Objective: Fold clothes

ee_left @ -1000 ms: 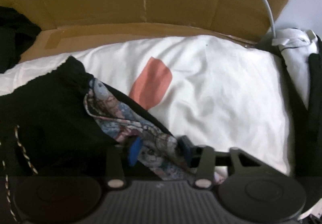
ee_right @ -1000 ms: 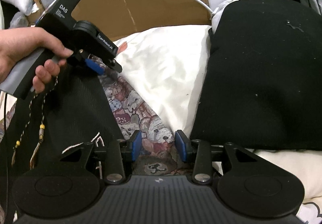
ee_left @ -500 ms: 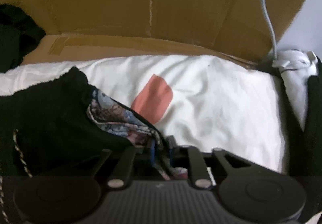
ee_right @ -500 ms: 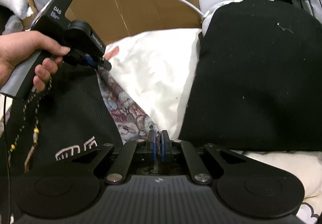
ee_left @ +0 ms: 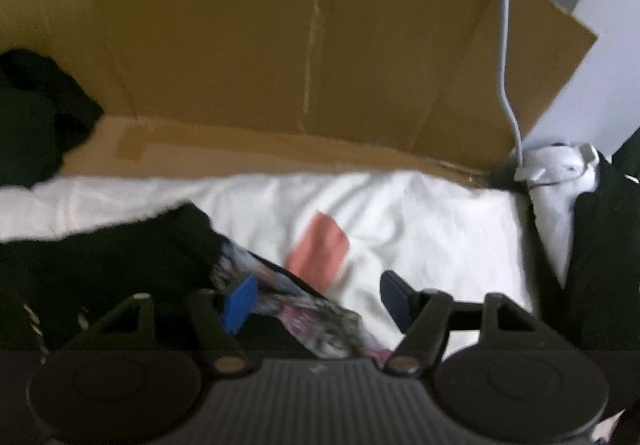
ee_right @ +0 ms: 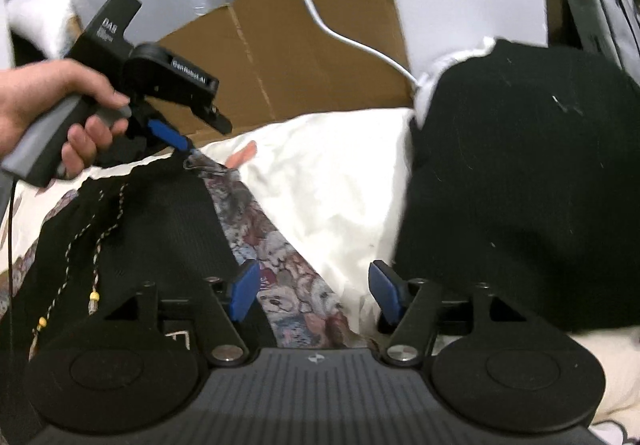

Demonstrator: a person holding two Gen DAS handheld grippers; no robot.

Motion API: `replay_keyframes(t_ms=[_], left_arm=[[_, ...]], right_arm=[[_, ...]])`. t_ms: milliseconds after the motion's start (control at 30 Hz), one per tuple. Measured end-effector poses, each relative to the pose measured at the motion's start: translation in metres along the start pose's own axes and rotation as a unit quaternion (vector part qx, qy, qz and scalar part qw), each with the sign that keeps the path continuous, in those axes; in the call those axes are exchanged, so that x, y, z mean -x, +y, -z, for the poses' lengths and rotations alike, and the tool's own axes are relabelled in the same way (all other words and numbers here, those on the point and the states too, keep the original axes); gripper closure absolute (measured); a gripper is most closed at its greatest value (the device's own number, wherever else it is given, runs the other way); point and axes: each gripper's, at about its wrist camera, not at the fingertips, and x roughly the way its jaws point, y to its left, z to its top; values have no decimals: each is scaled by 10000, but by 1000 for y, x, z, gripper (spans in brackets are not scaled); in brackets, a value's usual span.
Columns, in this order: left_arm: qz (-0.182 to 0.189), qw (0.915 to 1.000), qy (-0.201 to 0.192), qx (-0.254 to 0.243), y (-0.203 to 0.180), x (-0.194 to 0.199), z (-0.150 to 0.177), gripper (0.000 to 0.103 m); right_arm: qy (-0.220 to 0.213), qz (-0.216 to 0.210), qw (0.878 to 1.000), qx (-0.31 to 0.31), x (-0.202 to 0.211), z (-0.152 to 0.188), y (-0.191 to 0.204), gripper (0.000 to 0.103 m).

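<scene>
Left wrist cam, blurred: my left gripper had its jaws opening, blue pads apart, gripping nothing. Bear-print fabric strip lay under and between the pads, right pad clear of it; can't tell if the left pad brushed it. Black knit garment sat on the near left, on the white bedding w/ a pink patch just beyond the strip. Far side: brown cardboard box, white cable hanging down at far right.

Right wrist cam: my right gripper also had jaws opening, released; same bear-print strip ran up between the pads, touching neither as far as I could see. Strip ran away to the far left, along the right edge of the black garment w/ its braided drawcords. My left hand held the other gripper at the strip's far end. Folded black sweater lay on the right, on the bedding.
</scene>
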Motion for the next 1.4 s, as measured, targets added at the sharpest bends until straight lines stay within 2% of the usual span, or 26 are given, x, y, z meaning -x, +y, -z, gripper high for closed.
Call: replay_keyframes(t_ms=[133, 200, 300, 433, 567, 733, 933, 1133, 1233, 1400], left_arm=[[-75, 10000, 10, 11, 17, 4, 2, 37], [63, 9999, 97, 126, 27, 1, 4, 45], [235, 9989, 233, 332, 35, -10, 11, 51], [285, 9987, 385, 153, 32, -25, 21, 53], [287, 9980, 476, 301, 38, -43, 28, 53], [325, 9982, 292, 421, 44, -57, 24, 52], [217, 9992, 125, 316, 41, -59, 11, 52], [372, 9973, 191, 596, 54, -46, -4, 49], [356, 9980, 113, 508, 61, -22, -10, 35], [294, 9973, -111, 662, 84, 29, -14, 33]], right_arm=[[-114, -173, 9998, 22, 2, 1, 1, 35], [-131, -295, 9995, -53, 2, 0, 0, 35], [-241, -532, 9983, -16, 7, -1, 3, 35], [-121, -705, 9974, 107, 3, 3, 9, 35], [181, -668, 9975, 158, -5, 7, 11, 36], [632, -531, 9965, -112, -17, 14, 3, 38], [656, -499, 9966, -54, -17, 18, 5, 38], [619, -561, 9961, -283, -16, 16, -1, 38], [480, -612, 9958, -491, -11, 12, -5, 38], [390, -607, 9957, -586, -6, 7, -6, 38]])
